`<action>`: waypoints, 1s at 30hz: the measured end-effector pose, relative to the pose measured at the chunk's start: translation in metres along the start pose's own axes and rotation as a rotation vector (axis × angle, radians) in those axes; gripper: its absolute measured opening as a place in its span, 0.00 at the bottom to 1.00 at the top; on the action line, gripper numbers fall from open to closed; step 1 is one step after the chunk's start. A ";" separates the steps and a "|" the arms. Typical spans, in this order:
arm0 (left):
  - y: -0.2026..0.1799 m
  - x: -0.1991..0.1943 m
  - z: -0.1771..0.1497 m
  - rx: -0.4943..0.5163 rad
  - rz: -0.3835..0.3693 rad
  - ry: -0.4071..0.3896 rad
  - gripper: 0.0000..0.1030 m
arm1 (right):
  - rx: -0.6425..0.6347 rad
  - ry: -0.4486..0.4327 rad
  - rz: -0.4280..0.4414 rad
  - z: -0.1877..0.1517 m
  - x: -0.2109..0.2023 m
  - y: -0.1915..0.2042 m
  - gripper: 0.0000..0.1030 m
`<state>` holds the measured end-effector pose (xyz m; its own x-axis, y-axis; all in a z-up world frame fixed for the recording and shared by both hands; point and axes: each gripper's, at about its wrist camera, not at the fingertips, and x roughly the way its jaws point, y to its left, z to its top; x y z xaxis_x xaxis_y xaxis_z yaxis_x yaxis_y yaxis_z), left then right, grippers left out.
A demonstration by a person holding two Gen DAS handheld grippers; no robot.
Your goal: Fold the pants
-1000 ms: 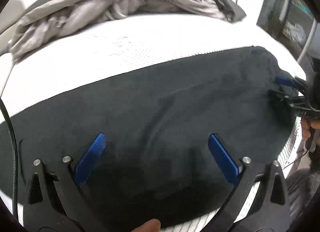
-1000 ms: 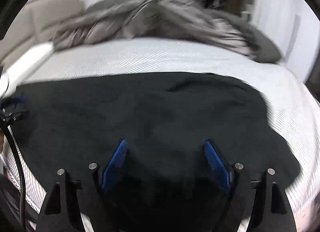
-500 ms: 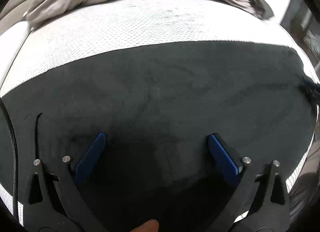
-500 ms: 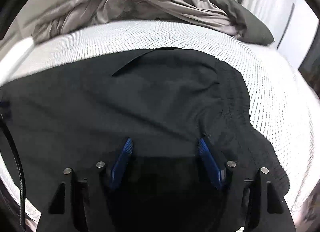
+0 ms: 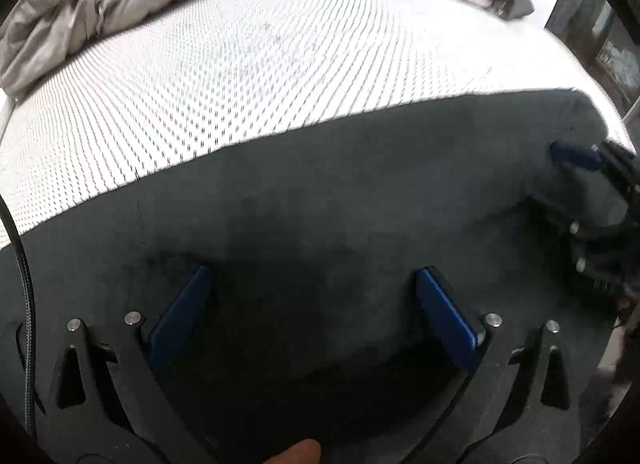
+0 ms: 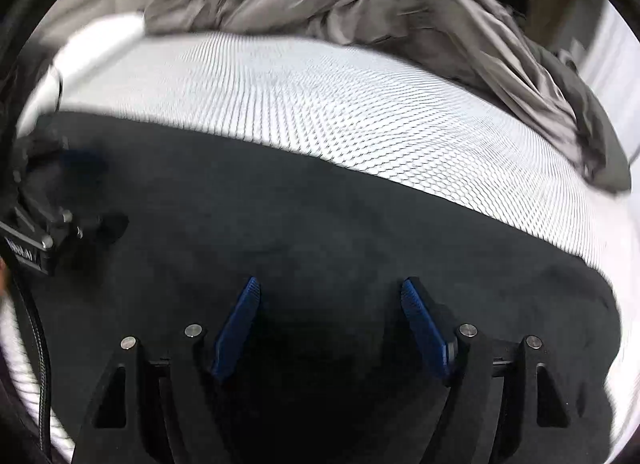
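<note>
Both grippers hang over the black pants: left gripper spread wide with nothing pinched, right gripper jaws opening, only cloth below. Pants lie flat across a white mesh-textured mattress, crumpled grey duvet piled along the far edge.

My left gripper points steeply down, its blue pads standing wide apart with nothing pressed between them. My right gripper also points steeply down; its jaws are opening, and its blue pads grip nothing. A fingertip shows at the left view's bottom edge.
</note>
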<state>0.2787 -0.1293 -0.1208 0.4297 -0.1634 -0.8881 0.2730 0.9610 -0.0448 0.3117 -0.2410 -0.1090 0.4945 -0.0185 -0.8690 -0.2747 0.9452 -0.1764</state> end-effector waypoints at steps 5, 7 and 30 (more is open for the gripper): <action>0.013 -0.008 -0.007 0.014 0.011 -0.026 0.99 | 0.133 0.041 -0.184 -0.029 -0.003 -0.082 0.76; 0.019 -0.008 -0.008 0.006 0.059 -0.019 1.00 | 0.227 0.080 -0.357 -0.053 -0.005 -0.131 0.79; -0.007 0.017 0.051 -0.022 -0.006 -0.047 1.00 | 0.269 0.085 -0.445 -0.007 0.020 -0.134 0.76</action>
<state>0.3278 -0.1497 -0.1123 0.4682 -0.1791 -0.8653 0.2566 0.9646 -0.0608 0.3525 -0.3705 -0.1065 0.4435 -0.4527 -0.7735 0.1738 0.8901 -0.4213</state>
